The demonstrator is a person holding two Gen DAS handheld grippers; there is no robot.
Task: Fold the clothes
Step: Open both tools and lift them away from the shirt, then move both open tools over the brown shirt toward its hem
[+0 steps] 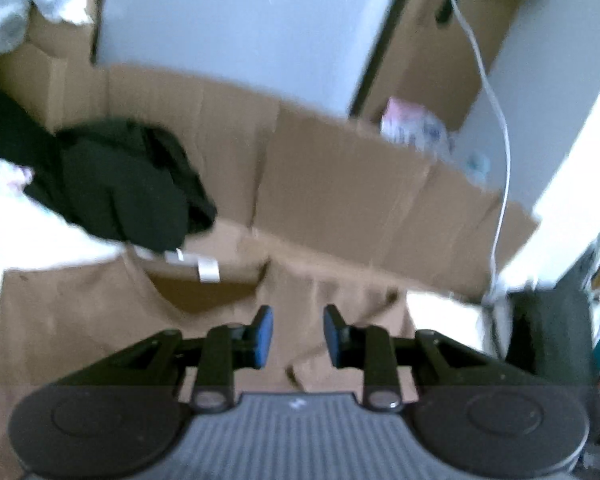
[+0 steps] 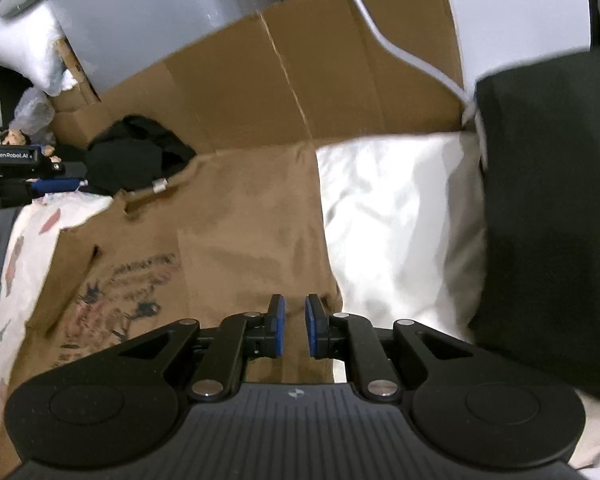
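Both tools point(image 1: 298, 336) point(image 2: 295, 326) angled down over brown shirt point(image 2: 236, 224), jaws parted, empty

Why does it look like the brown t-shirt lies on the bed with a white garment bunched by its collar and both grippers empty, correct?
Not quite: the garment bunched by the collar is black, not white; the right wrist view shows it. The rest holds: the brown t-shirt lies on the bed, and the left gripper and right gripper hold nothing.
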